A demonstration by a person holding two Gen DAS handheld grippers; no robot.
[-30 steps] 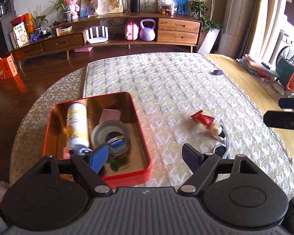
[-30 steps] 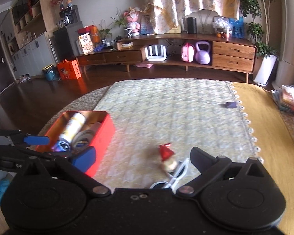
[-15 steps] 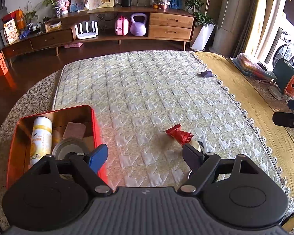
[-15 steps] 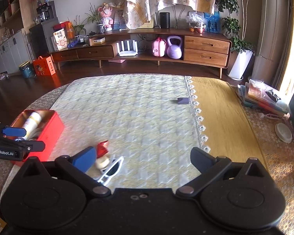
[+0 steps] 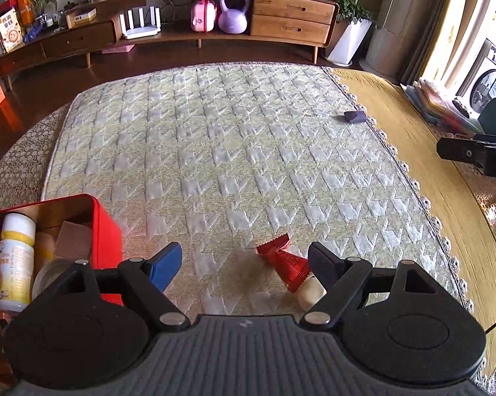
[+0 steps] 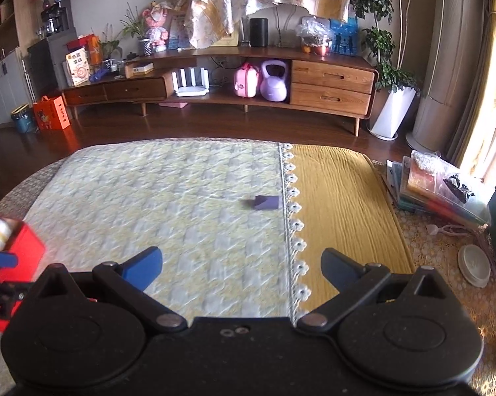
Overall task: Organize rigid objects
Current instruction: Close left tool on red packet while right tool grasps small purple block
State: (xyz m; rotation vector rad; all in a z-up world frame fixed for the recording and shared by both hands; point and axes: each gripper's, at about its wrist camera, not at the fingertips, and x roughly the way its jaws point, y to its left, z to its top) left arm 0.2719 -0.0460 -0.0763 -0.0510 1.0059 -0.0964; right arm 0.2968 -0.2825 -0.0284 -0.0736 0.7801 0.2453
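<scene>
The red tube with its cream cap lies on the quilted mat, just inside the left gripper's right finger, with the red tin off to its left. Both the left and the right gripper are wide open, holding nothing. Risk: closing off-center, the finger could just shove the tube sideways or pinch its crimped tail.

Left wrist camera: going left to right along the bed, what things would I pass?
White bottle inside the red tin → red tube on the quilt → small purple block near the lace edge → the other gripper at the far right.
</scene>
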